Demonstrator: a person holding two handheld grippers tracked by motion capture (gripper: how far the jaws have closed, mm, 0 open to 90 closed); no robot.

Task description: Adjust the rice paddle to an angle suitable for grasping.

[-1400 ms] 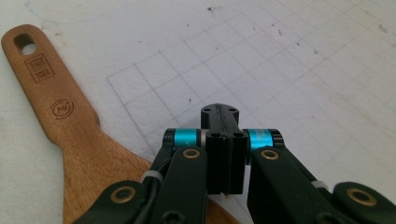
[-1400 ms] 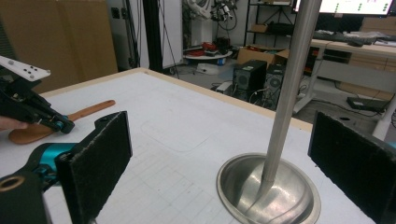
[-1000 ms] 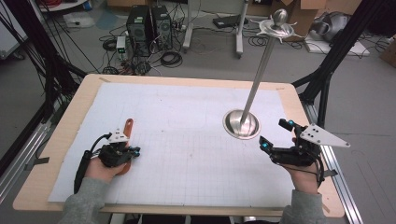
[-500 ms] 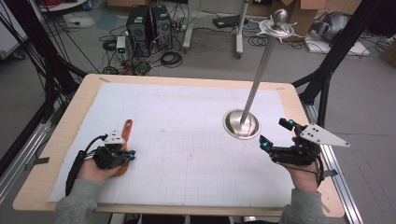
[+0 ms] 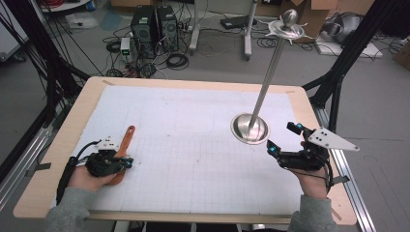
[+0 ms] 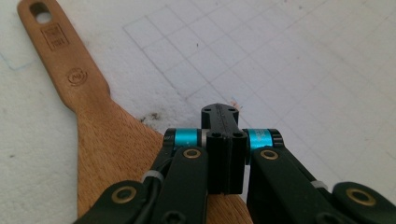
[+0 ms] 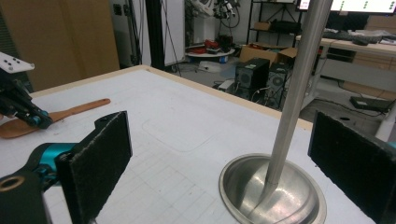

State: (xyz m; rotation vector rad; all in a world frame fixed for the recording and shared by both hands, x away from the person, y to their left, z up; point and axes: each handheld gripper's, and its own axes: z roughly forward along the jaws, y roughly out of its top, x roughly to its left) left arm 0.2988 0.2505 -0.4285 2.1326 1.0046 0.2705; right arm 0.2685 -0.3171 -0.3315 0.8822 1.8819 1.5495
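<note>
Gripping tool in my left hand first: the left gripper (image 5: 126,163) sits low over the white gridded mat (image 5: 193,145) near the front left of the table (image 5: 53,159). Its jaws are pressed together with nothing between them, as the left gripper view shows, where the pads meet face to face (image 6: 224,140). The wooden spatula (image 5: 124,147) lies flat on the mat under and beside this gripper. Its blade end is beneath my gripper body, and its handle runs away from me, tilted a little to the right, ending in a hanging hole (image 6: 43,11). I cannot tell whether the jaw tips touch the wood or hang just above it. My left hand (image 5: 89,176) wraps the gripper from behind, grey sleeve at the table's front edge.

Moving right, most of the mat is bare. Further right stands a metal stand (image 5: 250,128), a round dished base on the mat with a thin pole rising from it, leaning away toward a knobbed top (image 5: 289,19).

At the right, my right gripper (image 5: 283,141) is held just beside that base, jaws wide apart. In the right gripper view the two black pads (image 7: 100,163) frame the pole and base (image 7: 273,193) without touching them. The grey three-cornered plate (image 5: 332,140) rides on top, and my right hand (image 5: 309,176) holds it from behind.
</note>
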